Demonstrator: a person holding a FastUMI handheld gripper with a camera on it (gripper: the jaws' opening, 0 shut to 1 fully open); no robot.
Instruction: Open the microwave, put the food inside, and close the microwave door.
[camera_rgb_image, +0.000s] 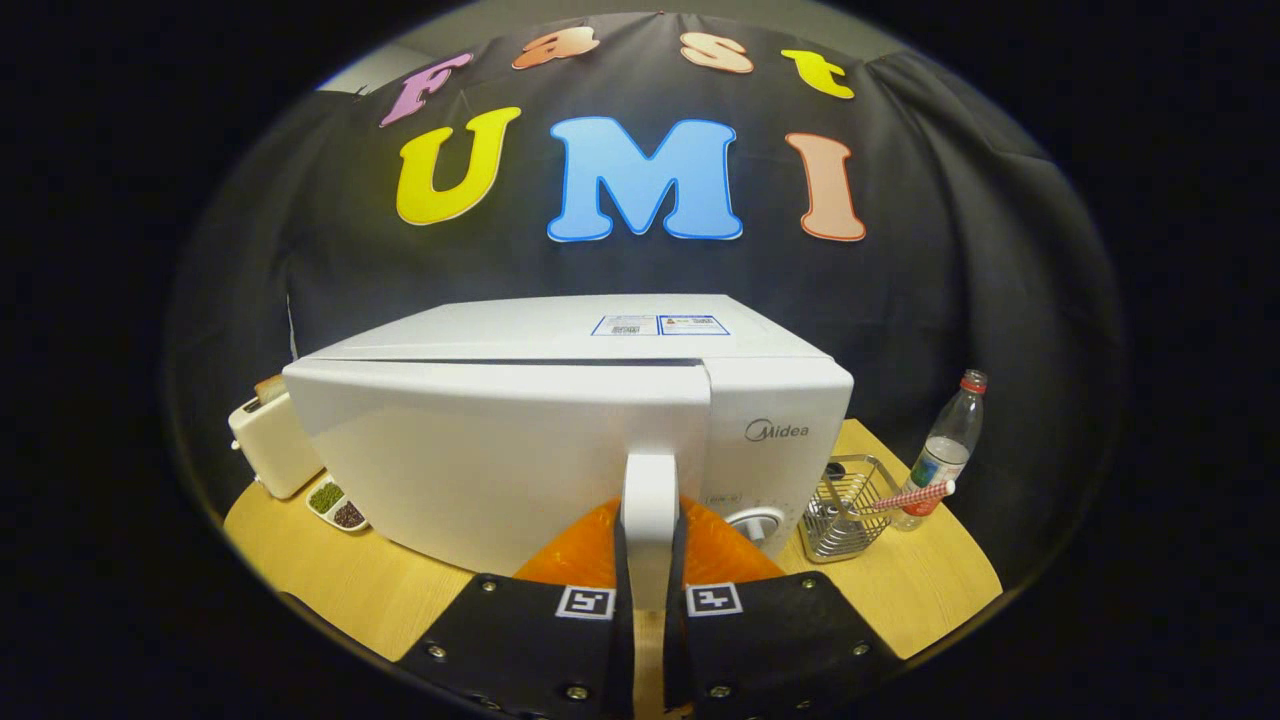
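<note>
At the microwave's front, my gripper (650, 560) is clamped narrow on the door handle (650, 500), both fingers pressing its sides; I judge this is the grip for pulling the door (480, 450) out. The door looks slightly ajar along its top seam. The microwave (560, 420) stands mid-tabletop (330, 580). Something orange (590, 555) lies under the handle, perhaps the food; I cannot tell. Beyond: toaster (268, 440) and sectioned dish (336, 505) left, wire basket (845, 515) and bottle (945, 450) right.
</note>
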